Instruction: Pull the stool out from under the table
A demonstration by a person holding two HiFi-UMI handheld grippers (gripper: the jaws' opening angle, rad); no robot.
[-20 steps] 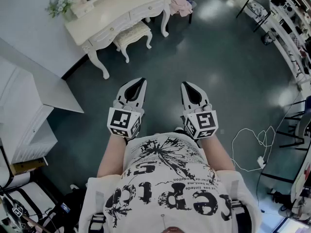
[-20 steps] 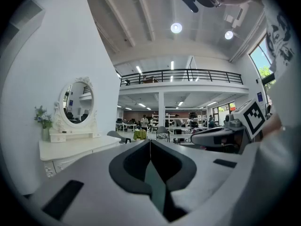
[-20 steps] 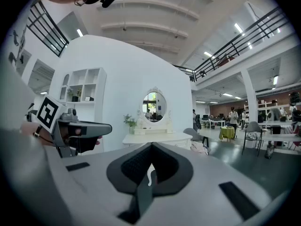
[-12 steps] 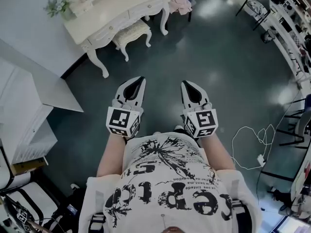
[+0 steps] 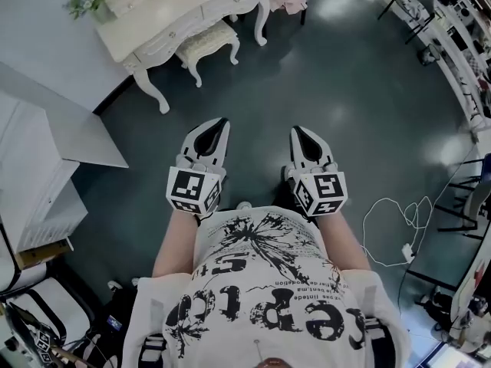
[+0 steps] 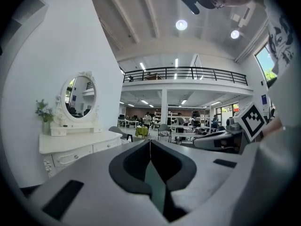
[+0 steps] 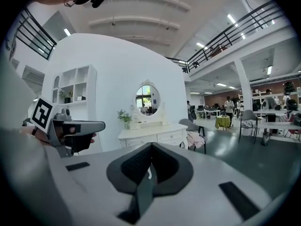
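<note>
Since the stool [image 5: 209, 46] sits well ahead under the table [image 5: 180, 12], nothing is gripped; left gripper [image 5: 220, 124], right gripper [image 5: 296, 131] both closed.

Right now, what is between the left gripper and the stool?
Between the left gripper and the stool lies only bare dark floor, seen in the head view.

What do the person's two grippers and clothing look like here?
The left gripper and right gripper are white tapered shells with black padded linings. Each carries a cube with black-and-white square markers. The person wears a short-sleeved white T-shirt with black print.
</note>
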